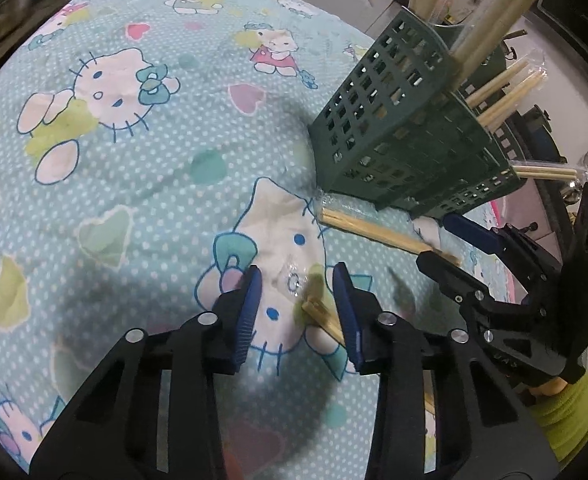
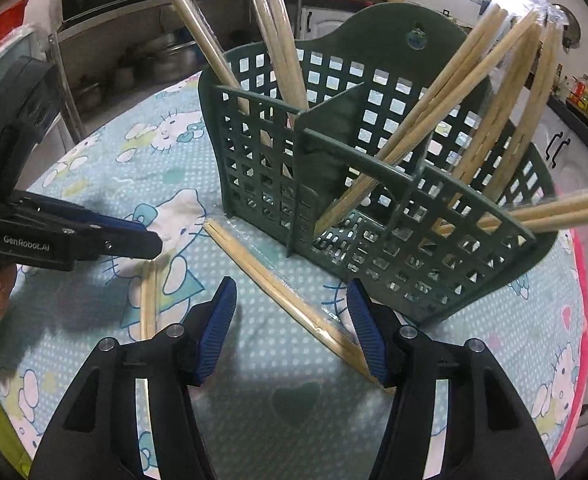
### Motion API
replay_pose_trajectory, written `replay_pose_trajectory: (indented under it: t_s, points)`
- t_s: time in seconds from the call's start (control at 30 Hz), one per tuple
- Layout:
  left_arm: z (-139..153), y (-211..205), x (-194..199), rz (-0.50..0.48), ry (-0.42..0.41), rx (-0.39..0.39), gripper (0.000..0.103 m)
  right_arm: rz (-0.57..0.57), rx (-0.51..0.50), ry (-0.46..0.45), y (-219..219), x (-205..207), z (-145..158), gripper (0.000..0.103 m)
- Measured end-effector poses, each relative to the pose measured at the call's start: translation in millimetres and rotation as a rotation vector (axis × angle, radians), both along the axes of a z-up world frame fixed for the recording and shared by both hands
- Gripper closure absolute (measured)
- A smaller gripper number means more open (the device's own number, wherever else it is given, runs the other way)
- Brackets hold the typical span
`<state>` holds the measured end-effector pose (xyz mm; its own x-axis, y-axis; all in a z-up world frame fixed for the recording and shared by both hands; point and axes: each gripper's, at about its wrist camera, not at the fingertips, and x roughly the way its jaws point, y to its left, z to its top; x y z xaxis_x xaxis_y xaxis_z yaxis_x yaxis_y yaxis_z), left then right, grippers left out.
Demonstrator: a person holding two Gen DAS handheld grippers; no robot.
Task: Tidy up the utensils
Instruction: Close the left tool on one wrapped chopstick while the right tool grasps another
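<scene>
Where the left wrist view looks down: left gripper [image 1: 297, 292] over a cartoon-cat tablecloth [image 1: 133, 168], jaws apart, unclenched, astride one wrapped chopstick pair [image 1: 321, 315].

Right wrist view: right gripper [image 2: 291, 322], jaws apart, straddling a second chopstick pair [image 2: 277, 296] lying beside the green utensil basket [image 2: 334, 184], which holds several more.

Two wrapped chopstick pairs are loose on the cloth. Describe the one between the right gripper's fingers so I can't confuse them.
Start at the green holder on the cartoon-cat cloth. The chopstick pair you want starts at the foot of the holder's front wall and slants away toward the right gripper. The other pair lies apart from the holder, under the left gripper.
</scene>
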<state>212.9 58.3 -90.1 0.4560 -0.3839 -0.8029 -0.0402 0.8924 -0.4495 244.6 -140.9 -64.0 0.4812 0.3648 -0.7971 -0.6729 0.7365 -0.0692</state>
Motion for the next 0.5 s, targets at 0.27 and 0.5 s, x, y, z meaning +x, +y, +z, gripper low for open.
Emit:
replay_pose_trajectory:
  t_s: [0.27, 0.5]
  points:
    - [-2.7, -7.1, 6.4, -0.031, 0.005, 0.062, 0.099, 0.051, -0.027, 0.019, 21.8, 7.8, -11.0, 0.051]
    - [-1.3, 4.3, 2.0, -0.037, -0.009, 0.023, 0.102, 0.099, -0.059, 0.034, 51.0, 14.3, -20.4, 0.053]
